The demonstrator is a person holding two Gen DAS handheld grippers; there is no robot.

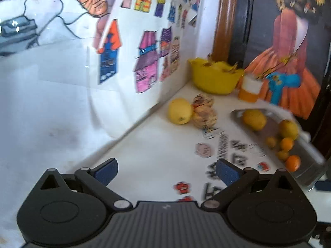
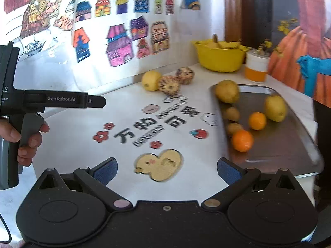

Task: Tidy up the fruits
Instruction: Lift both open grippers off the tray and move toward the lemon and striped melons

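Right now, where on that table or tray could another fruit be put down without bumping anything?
The metal tray is bare along its right and near side, beyond the orange and lemon. The printed tabletop ahead of the right gripper is also free. It's crowded at the back, around the loose lemon and yellow bowl.

Lemons and oranges (image 2: 242, 140) on steel tray (image 2: 289, 144), lemon (image 2: 151, 80) and two speckled fruits (image 2: 168, 85) beside it

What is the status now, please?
Left gripper open, empty. Right gripper open, empty. One yellow lemon and two brown scaly fruits outside the metal tray. Path unobstructed.
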